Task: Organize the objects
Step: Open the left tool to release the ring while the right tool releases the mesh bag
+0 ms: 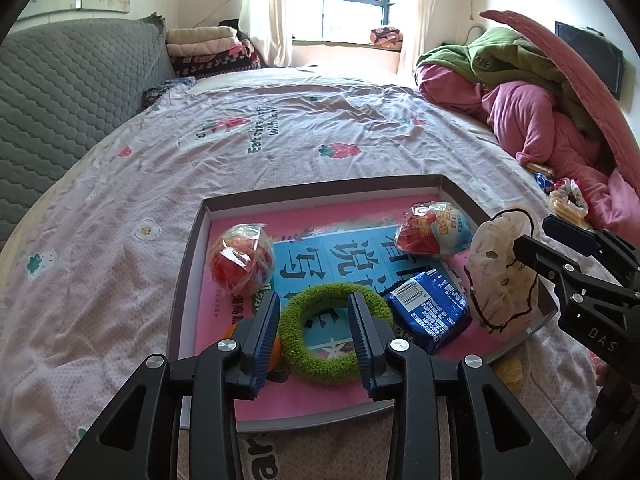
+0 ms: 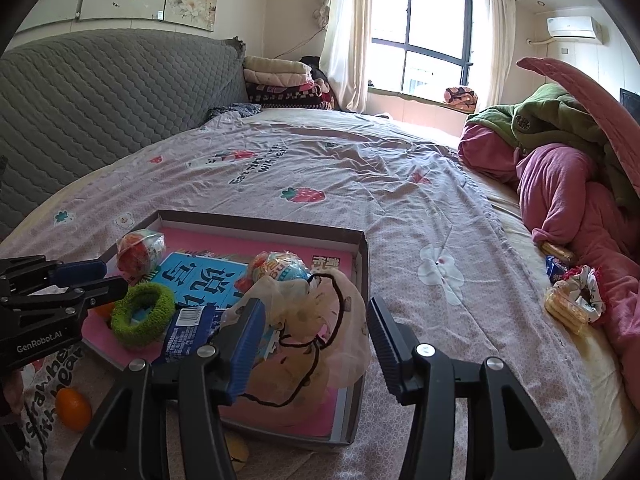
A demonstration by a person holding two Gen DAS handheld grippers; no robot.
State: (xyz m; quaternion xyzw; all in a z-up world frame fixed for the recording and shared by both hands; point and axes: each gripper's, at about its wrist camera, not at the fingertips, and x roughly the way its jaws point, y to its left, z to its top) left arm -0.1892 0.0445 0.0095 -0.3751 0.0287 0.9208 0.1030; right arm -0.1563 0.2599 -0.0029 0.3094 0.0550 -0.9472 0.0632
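Observation:
A shallow grey tray [image 1: 191, 248] with a pink book as its floor lies on the bed. In it are a green fuzzy hair ring [image 1: 320, 360], a blue biscuit pack [image 1: 430, 312] and two plastic-wrapped toy balls [image 1: 240, 258] [image 1: 434, 230]. My left gripper [image 1: 314, 320] is open over the green ring: one finger stands in its hole, the other just outside its left side. A sheer cream scrunchie with black trim [image 2: 316, 312] rests on the tray's right edge. It sits between the fingers of my open right gripper [image 2: 316, 320], whose right finger stands off it.
An orange fruit [image 2: 72, 408] lies on the sheet in front of the tray. Wrapped snacks and a patterned scrunchie [image 2: 576, 300] sit at the right by heaped pink and green blankets [image 2: 560, 184]. A grey quilted headboard [image 2: 100, 100] bounds the left.

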